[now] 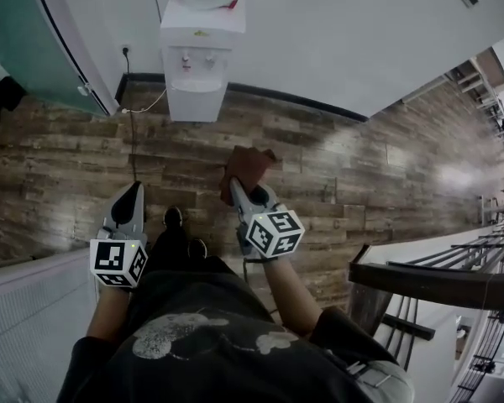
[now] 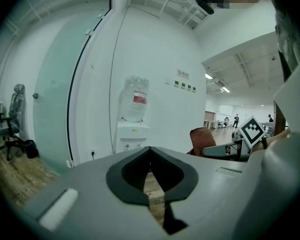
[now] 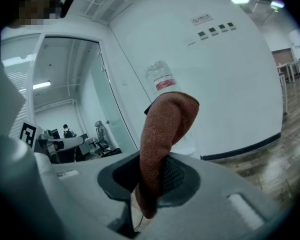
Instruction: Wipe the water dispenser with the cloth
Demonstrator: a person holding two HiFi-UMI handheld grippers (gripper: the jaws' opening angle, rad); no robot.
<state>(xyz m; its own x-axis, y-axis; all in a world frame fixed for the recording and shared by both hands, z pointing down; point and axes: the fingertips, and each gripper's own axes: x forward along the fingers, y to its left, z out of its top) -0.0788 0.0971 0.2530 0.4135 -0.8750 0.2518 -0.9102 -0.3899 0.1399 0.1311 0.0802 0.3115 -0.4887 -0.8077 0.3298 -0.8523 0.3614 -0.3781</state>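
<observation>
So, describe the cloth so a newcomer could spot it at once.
Find the white dispenser against the wall. Nearer the camera, above the wood floor, the right gripper is shut on the cloth. It is rust-red and fuzzy, unlike the grey jaws.

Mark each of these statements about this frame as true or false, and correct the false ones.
1. The right claw is shut on the cloth. True.
2. The left claw holds a second cloth. False: it is shut, with nothing between its jaws.
3. The cloth is pressed against the water dispenser. False: the cloth is held well apart from it, with bare wooden floor between them.
4. A bottle sits on top of the water dispenser. True.
</observation>
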